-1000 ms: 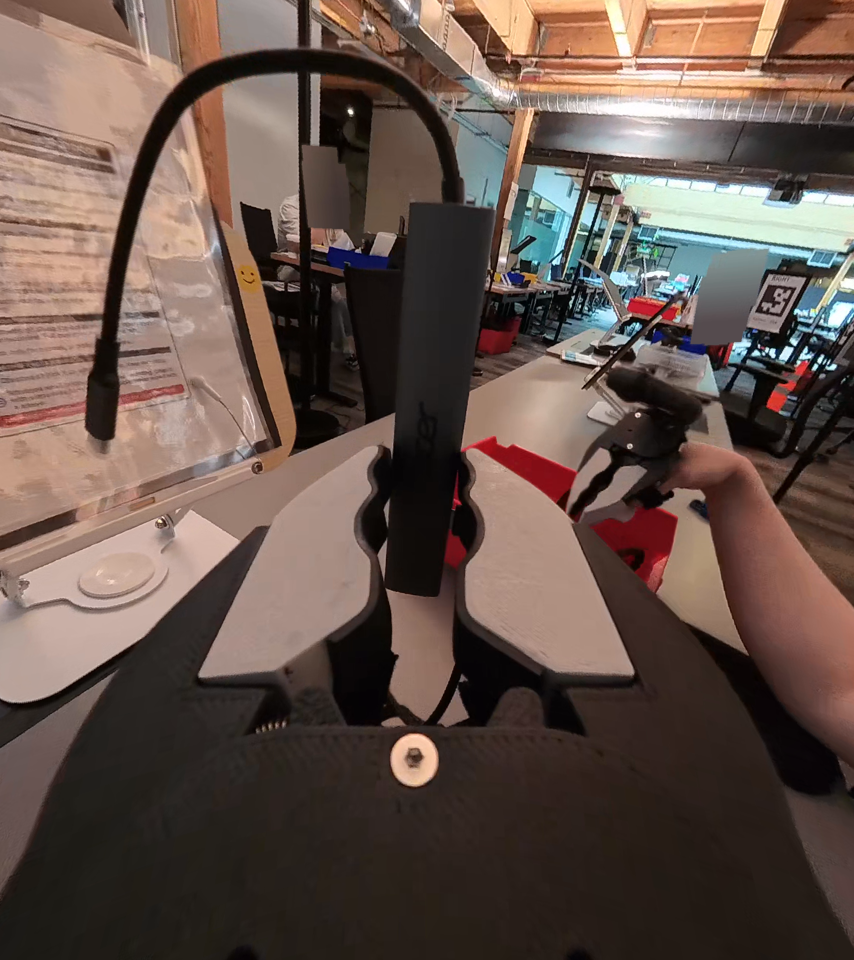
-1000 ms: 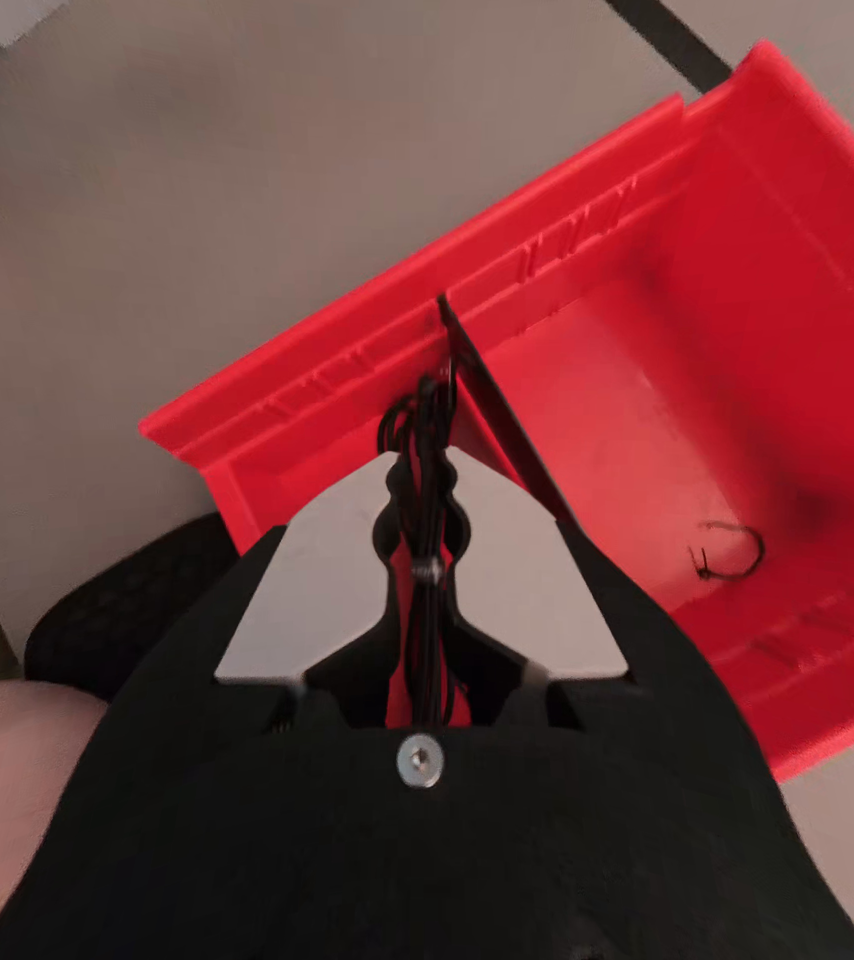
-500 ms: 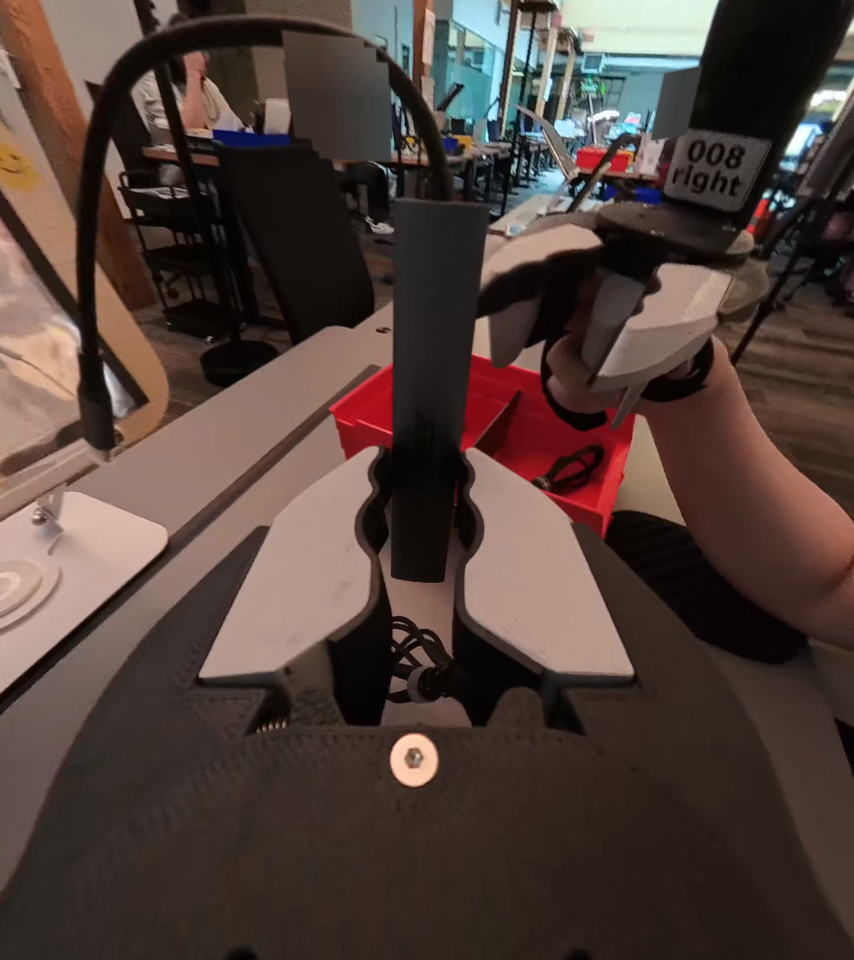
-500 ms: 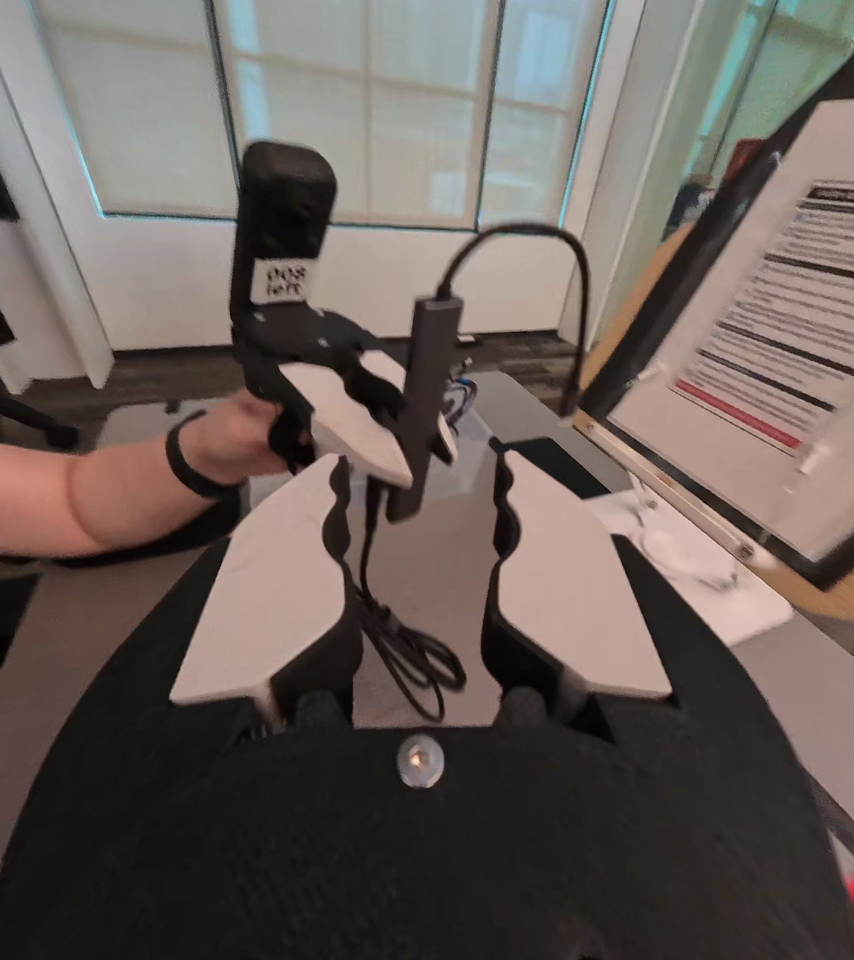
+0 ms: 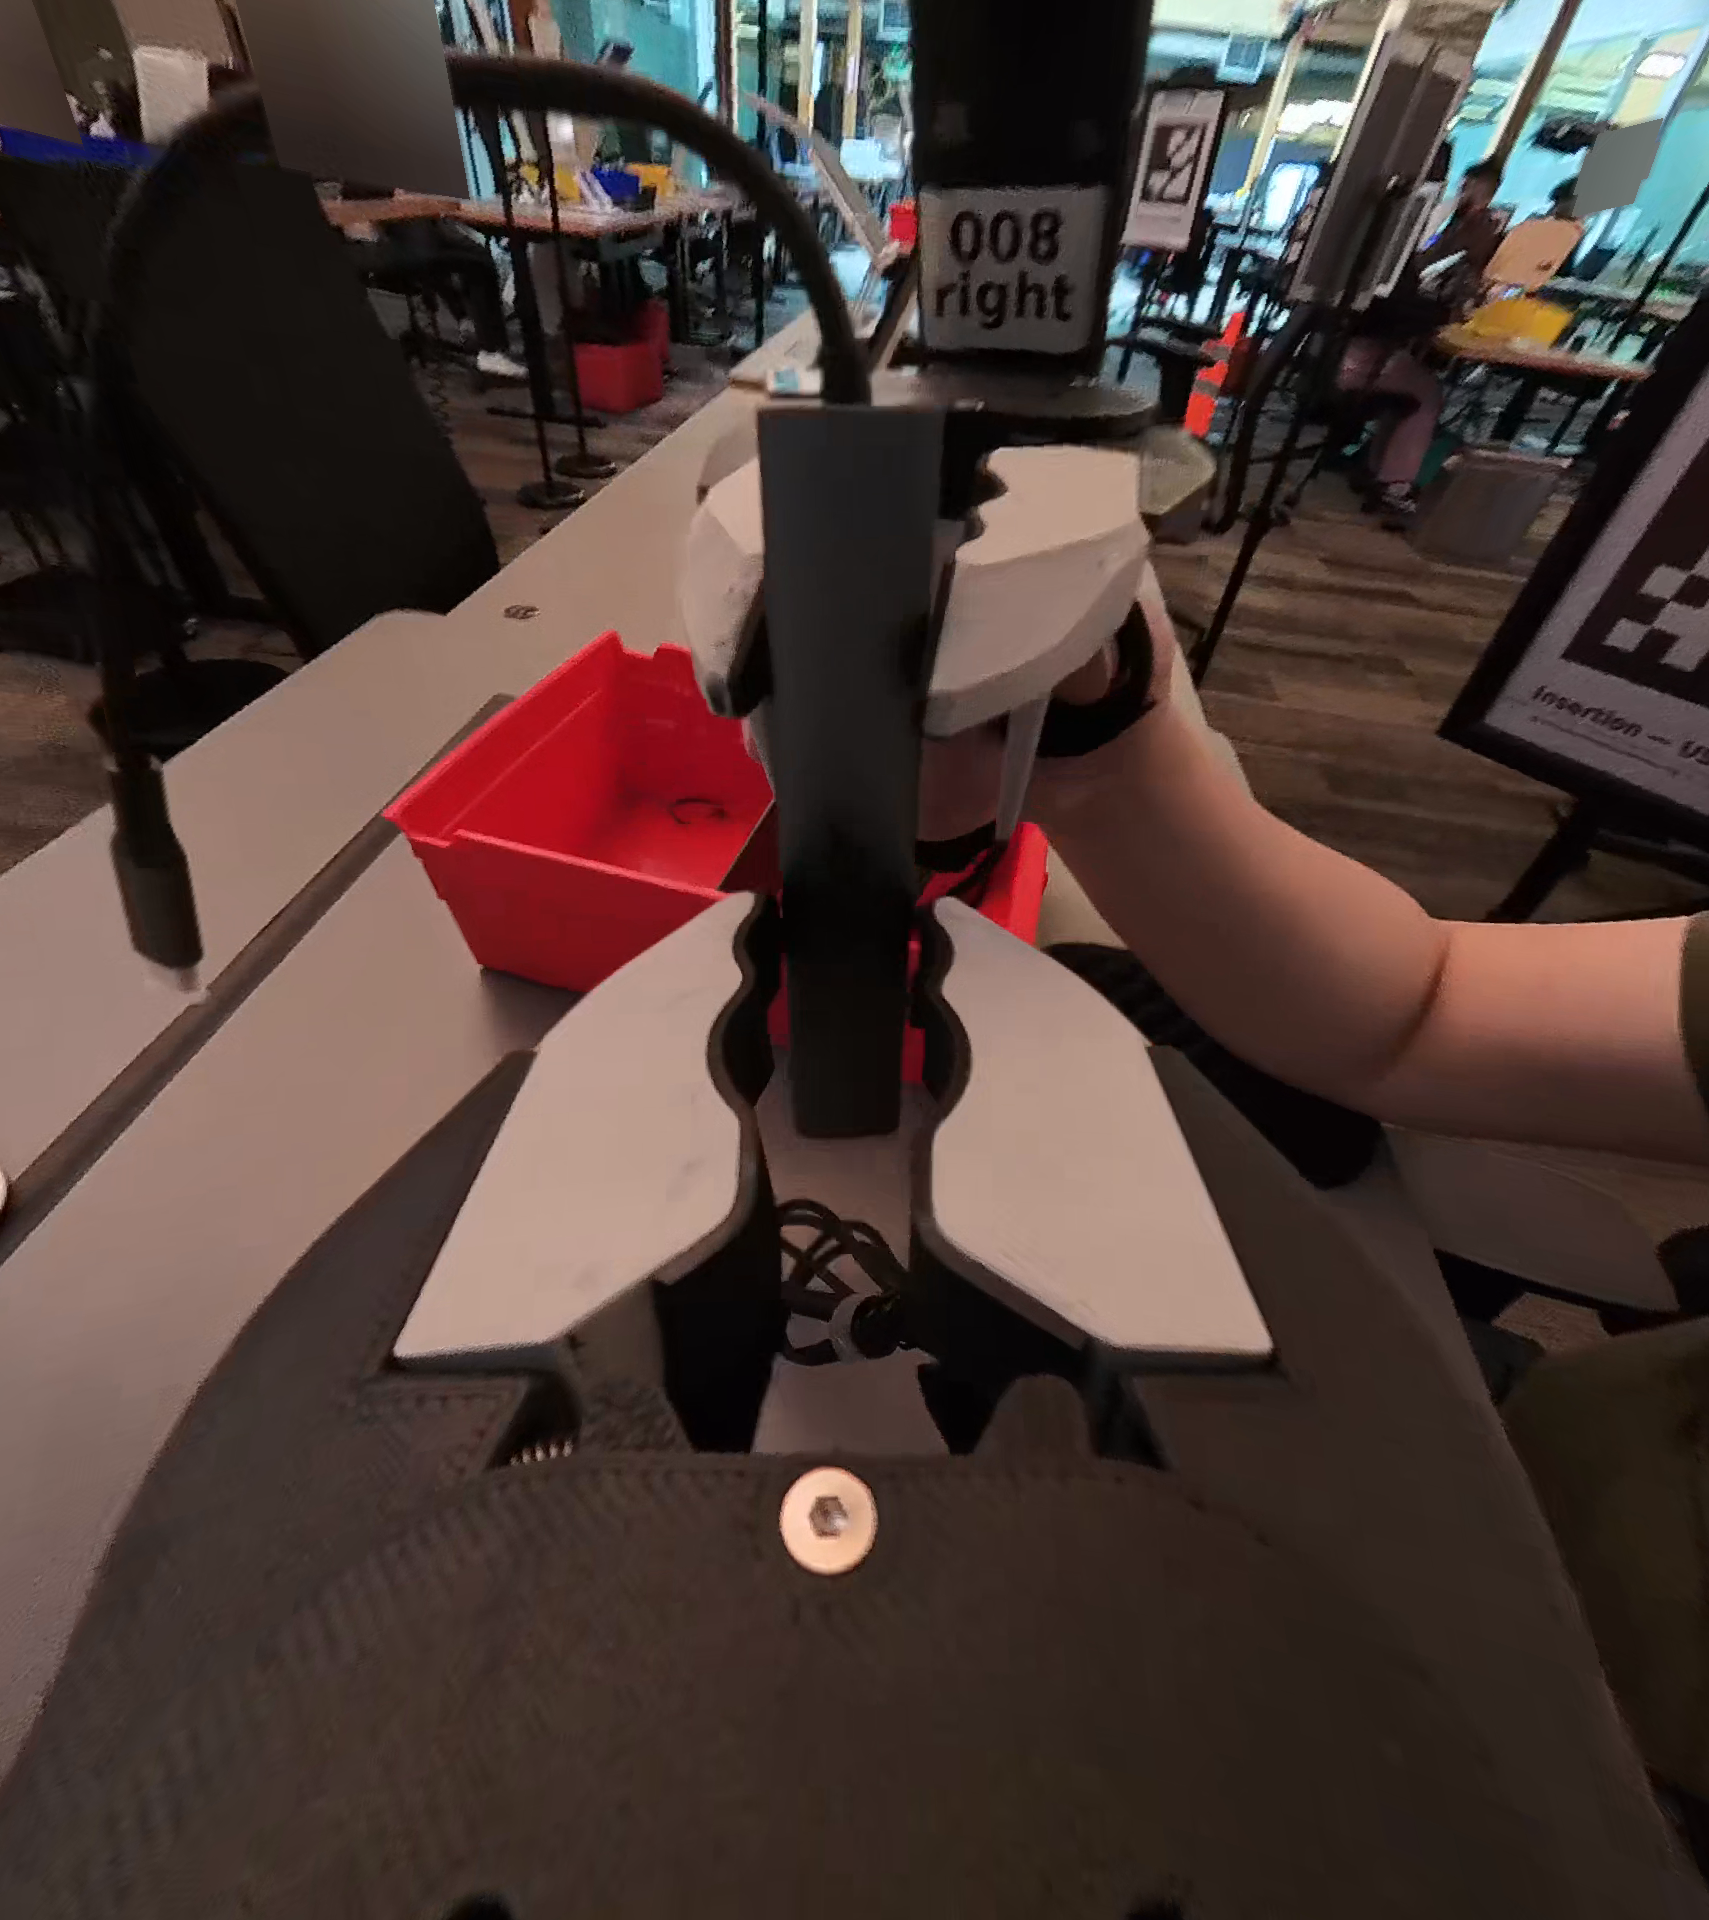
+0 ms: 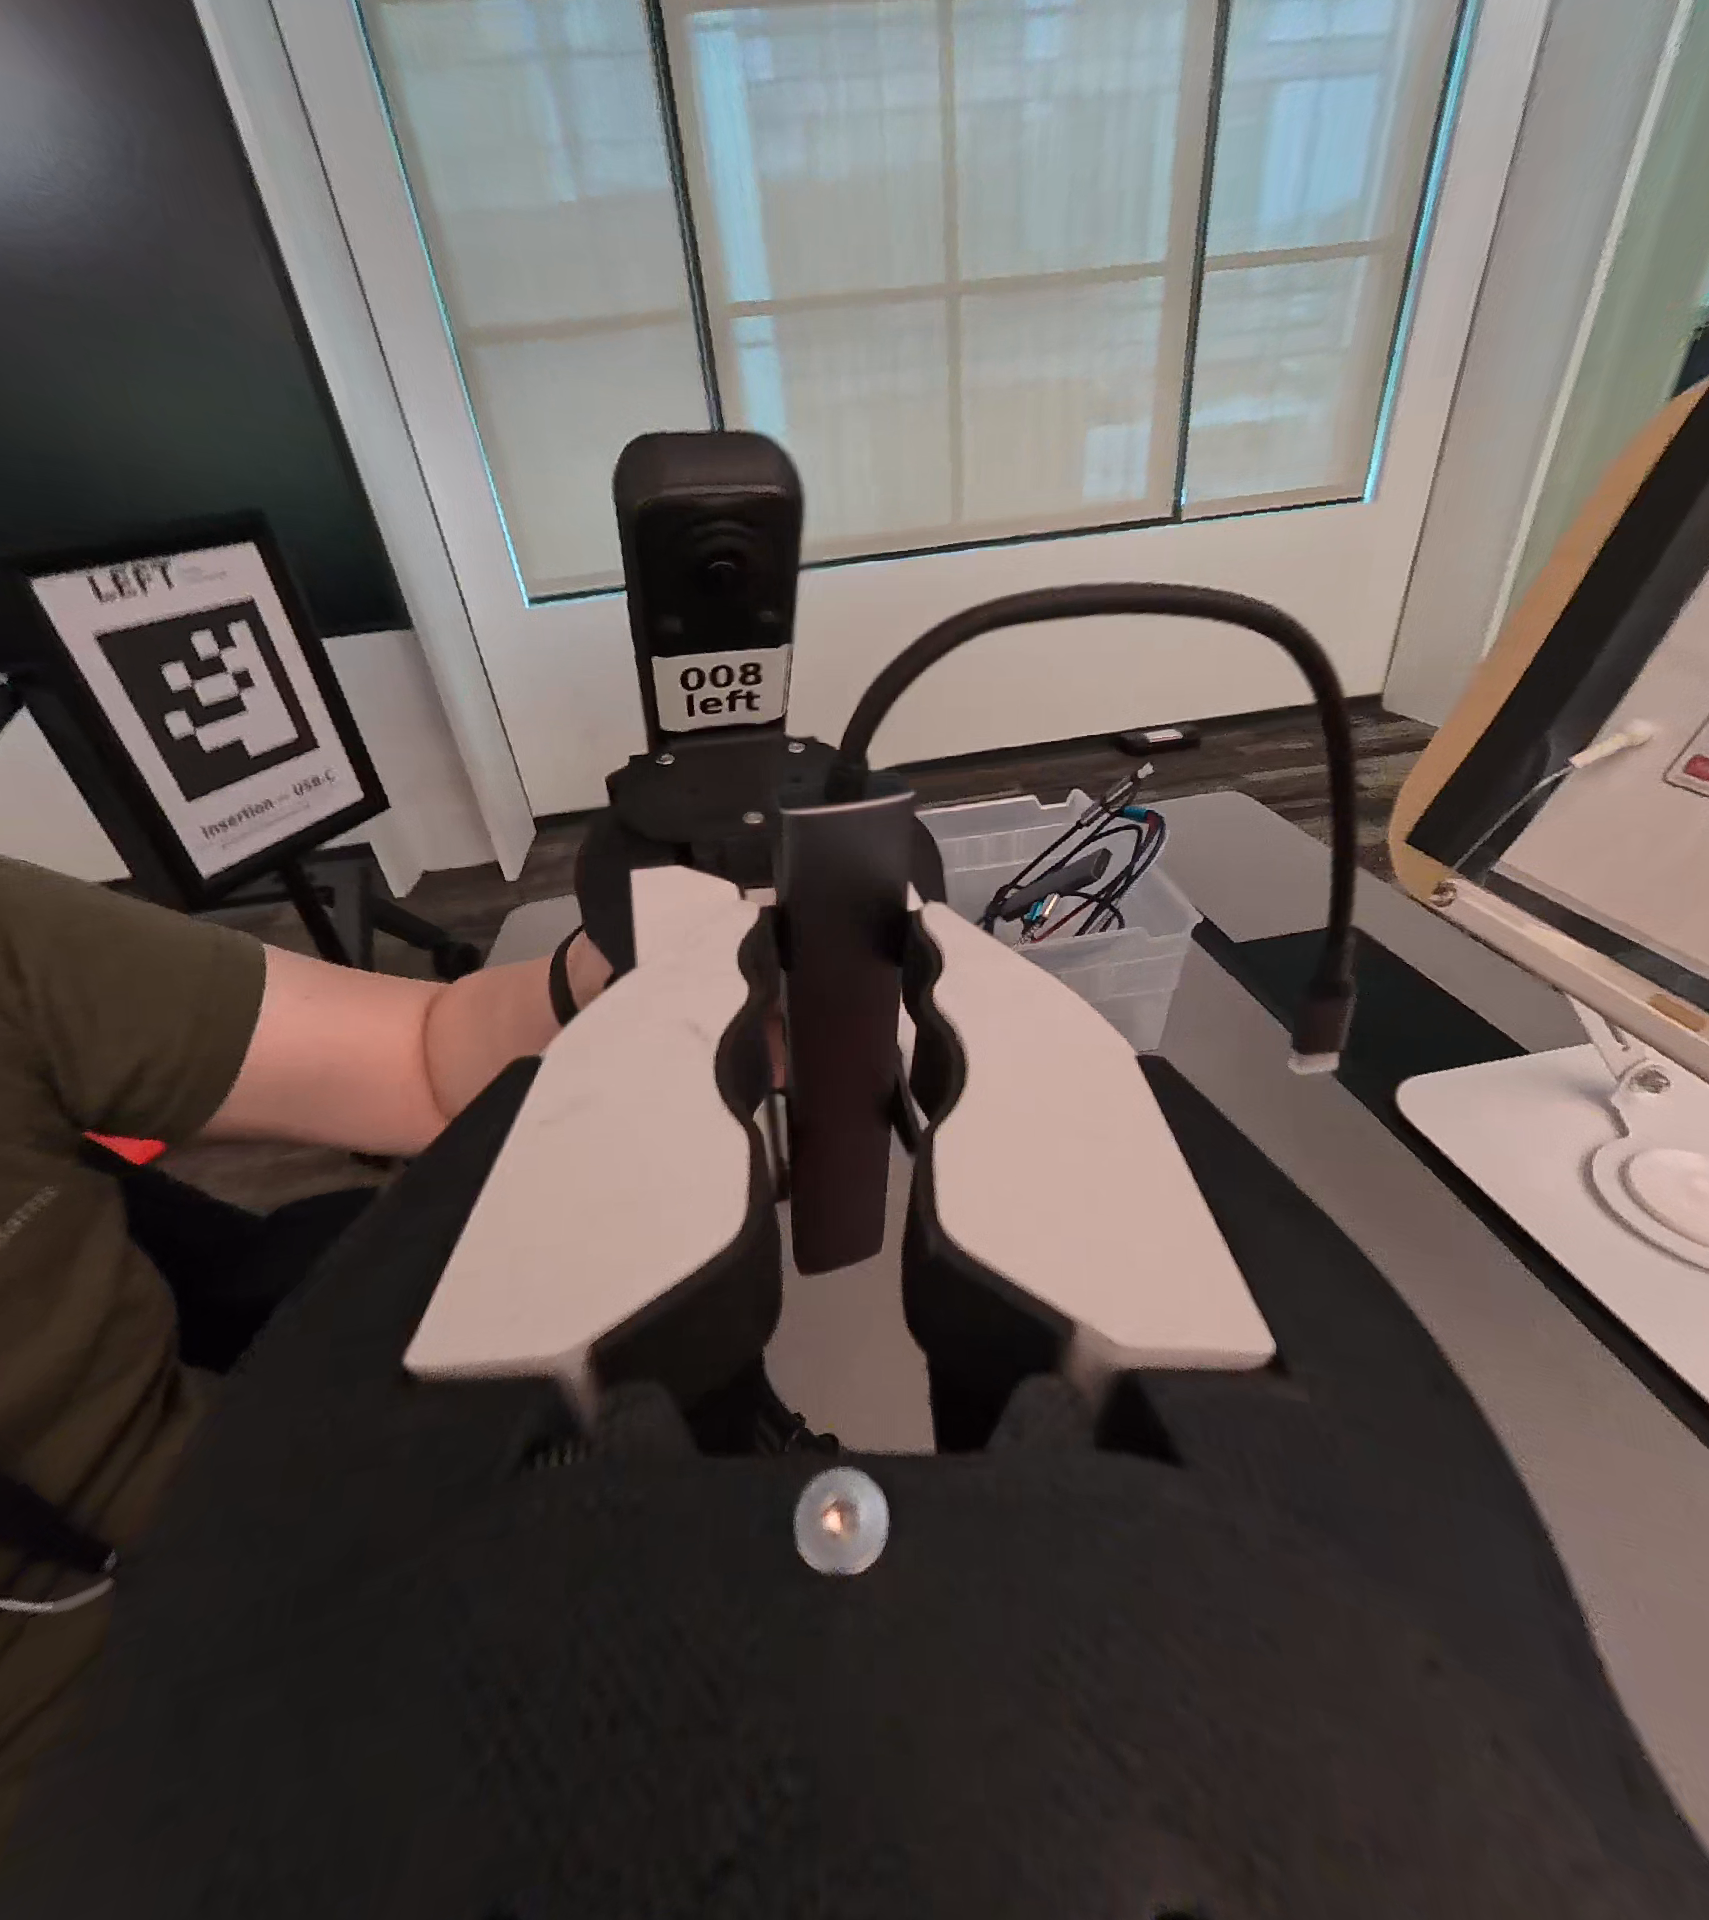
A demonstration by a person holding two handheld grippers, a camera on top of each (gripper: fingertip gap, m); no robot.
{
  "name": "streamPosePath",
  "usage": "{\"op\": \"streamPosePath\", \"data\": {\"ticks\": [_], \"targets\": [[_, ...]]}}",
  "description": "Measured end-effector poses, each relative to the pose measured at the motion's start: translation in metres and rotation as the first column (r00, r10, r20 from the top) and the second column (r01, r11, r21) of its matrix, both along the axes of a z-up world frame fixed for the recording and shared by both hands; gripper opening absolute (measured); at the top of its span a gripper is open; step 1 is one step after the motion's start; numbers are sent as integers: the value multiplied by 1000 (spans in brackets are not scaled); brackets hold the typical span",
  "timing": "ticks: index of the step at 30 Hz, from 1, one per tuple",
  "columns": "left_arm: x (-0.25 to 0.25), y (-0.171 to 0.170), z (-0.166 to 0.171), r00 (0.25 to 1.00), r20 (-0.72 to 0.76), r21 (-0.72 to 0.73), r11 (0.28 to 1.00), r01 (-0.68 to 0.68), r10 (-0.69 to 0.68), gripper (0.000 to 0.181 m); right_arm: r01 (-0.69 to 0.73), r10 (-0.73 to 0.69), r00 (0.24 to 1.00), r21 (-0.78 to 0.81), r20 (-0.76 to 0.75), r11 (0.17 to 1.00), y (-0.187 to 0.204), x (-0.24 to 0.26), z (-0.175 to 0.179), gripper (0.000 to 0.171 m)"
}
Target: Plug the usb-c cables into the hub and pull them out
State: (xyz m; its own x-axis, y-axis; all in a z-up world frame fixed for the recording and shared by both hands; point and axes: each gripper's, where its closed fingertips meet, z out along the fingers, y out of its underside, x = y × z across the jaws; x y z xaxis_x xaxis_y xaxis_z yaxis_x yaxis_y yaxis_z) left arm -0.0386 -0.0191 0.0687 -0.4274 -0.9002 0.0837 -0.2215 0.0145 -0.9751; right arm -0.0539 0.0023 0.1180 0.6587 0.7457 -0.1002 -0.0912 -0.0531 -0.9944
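My left gripper (image 5: 845, 914) is shut on the lower end of a dark grey hub (image 5: 845, 675) and holds it upright above the table. The hub's own black cable (image 5: 684, 114) arcs off its top, and the plug (image 5: 154, 914) hangs free at the left. My right gripper (image 6: 837, 920) faces the left one and has closed on the same hub (image 6: 839, 1091), higher up. It also shows behind the hub in the left wrist view (image 5: 845, 623). A coiled black USB-C cable (image 5: 834, 1278) lies on the table under the left gripper.
A red divided bin (image 5: 559, 894) stands on the grey table (image 5: 206, 1091) just behind the hub. A clear bin of cables (image 6: 1120, 935) is farther off. A tilted sign on a white base (image 6: 1660, 1195) stands at one side. A person's forearm (image 5: 1297, 935) reaches in. The tips of one gripper are about 5 cm away from the tips of the other.
My right gripper left the red bin, where it was shut on a cable coil, swung round to face the hub, opened, then closed around it. The left gripper tilted downward, still gripping the hub.
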Motion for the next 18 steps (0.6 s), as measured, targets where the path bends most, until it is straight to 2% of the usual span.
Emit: {"op": "streamPosePath", "data": {"ticks": [3, 7, 9, 13, 16, 18], "targets": [[-8, 12, 17, 998, 52, -31, 999, -28, 29, 54, 6, -6, 998, -5, -57, 1000, -4, 7, 9, 23], [-15, 26, 12, 997, 20, 30, 997, -70, 69, 56, 20, -19, 998, 13, -65, 1000, -10, 12, 17, 23], [-12, 20, -3, 998, -41, 62, 997, -44, 47, 56, 29, -27, 997, 23, -69, 999, -12, 12, 21, 23], [-2, 2, -17, 997, -71, 43, 999, 9, -6, 51, 38, -34, 996, 47, -85, 998, -16, 12, 29, 23], [-1, -12, -15, 997, -34, -1, 997, 72, -72, 48, -6, 12, 995, 55, -96, 998, -23, 6, 33, 23], [-7, -26, -13, 984, -14, -44, 983, 177, -178, 49, -73, 78, 992, 54, -102, 996, -29, -2, 34, 23]]}}
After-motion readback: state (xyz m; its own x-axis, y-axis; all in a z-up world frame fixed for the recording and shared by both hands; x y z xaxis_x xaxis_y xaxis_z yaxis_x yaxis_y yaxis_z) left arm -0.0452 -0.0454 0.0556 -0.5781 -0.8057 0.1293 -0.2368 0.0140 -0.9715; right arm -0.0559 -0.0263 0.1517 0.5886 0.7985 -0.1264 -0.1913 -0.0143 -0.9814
